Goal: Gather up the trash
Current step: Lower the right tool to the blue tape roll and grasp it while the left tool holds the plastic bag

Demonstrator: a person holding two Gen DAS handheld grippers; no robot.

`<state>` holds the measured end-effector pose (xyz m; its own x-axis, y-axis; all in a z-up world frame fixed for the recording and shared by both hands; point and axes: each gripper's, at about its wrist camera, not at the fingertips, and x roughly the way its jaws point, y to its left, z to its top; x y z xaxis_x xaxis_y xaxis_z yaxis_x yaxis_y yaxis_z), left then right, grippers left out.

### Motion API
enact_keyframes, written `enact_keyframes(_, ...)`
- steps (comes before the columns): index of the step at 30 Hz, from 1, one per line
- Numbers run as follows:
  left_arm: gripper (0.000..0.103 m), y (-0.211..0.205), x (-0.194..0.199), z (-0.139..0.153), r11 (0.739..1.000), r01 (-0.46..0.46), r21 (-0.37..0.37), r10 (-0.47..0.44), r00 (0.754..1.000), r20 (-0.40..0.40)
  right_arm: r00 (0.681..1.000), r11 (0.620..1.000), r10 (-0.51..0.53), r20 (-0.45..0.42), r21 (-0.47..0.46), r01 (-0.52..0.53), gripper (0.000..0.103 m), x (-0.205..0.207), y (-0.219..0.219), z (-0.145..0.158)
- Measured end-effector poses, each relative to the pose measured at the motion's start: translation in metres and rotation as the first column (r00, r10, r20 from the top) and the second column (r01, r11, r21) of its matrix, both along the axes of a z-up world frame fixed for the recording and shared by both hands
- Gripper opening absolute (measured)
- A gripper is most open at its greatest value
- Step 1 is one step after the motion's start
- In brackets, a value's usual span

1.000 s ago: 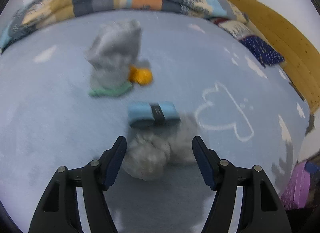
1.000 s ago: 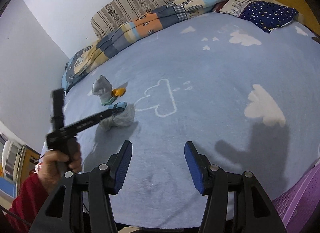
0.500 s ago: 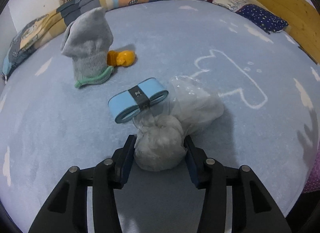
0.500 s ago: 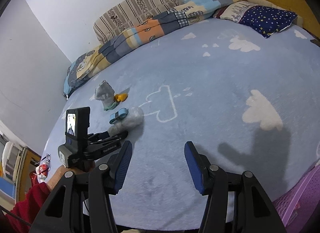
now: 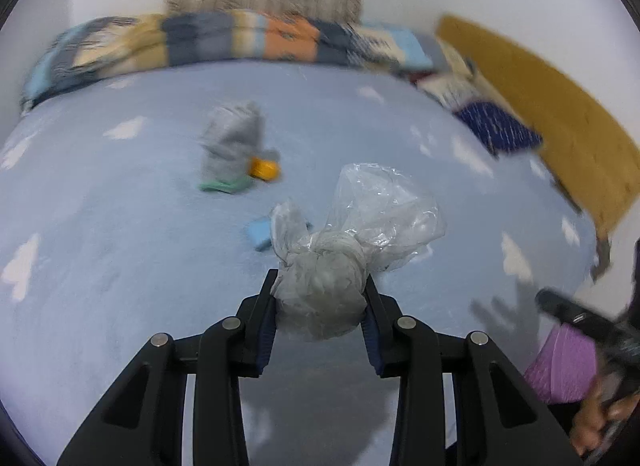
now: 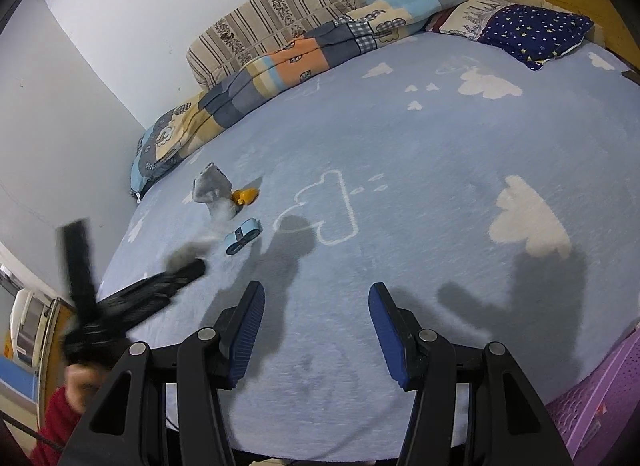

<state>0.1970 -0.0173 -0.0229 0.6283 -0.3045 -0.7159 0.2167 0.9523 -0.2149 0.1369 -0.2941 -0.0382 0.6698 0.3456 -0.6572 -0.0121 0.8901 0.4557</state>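
A crumpled clear plastic bag [image 5: 380, 205] with grey stuffing is pinched at its knotted lower part by my left gripper [image 5: 320, 284]. Its jaws are closing on the bag, and the bag hangs clear of the blue bed cover [image 5: 120, 266]. The right wrist view shows that gripper [image 6: 188, 268] blurred at the left with the grey bag [image 6: 182, 252] at its tip. My right gripper [image 6: 316, 292] stands open over the near edge of the bed with nothing between its fingers. On the cover lie a blue band roll [image 6: 242, 241], a grey sock [image 6: 212, 185] and a small orange object [image 6: 245, 195].
A folded patchwork quilt [image 6: 280, 65] and a striped pillow [image 6: 272, 13] lie along the wall, and a starry navy pillow [image 6: 532, 31] lies by the wooden bed frame [image 5: 560, 125]. A purple basket [image 6: 600, 398] stands past the bed's near right corner.
My left gripper closed on the plastic bag and lifted it off the bed, away from the blue roll. The right gripper kept still.
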Motion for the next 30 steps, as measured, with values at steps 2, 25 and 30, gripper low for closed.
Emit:
enact_keyframes(2, 0.036, 0.015, -0.010, 0.014, 0.997, -0.074, 0.028, 0.073, 0.996, 0.045, 1.000, 1.000, 0.014, -0.006, -0.008, -0.014, 0.058, 0.001, 0.003, -0.001)
enact_keyframes(25, 0.036, 0.115, 0.015, 0.025, 0.931, -0.363, -0.051, 0.365, 0.930, 0.045, 0.928, 0.902, 0.362, -0.084, -0.220, -0.372, 0.057, 0.179, 0.172, -0.014)
enact_keyframes(30, 0.036, 0.124, 0.018, 0.026, 0.917, -0.391, -0.079, 0.394, 0.919, 0.028, 0.911, 0.879, 0.393, -0.126, -0.239, -0.413, 0.057, 0.223, 0.206, -0.035)
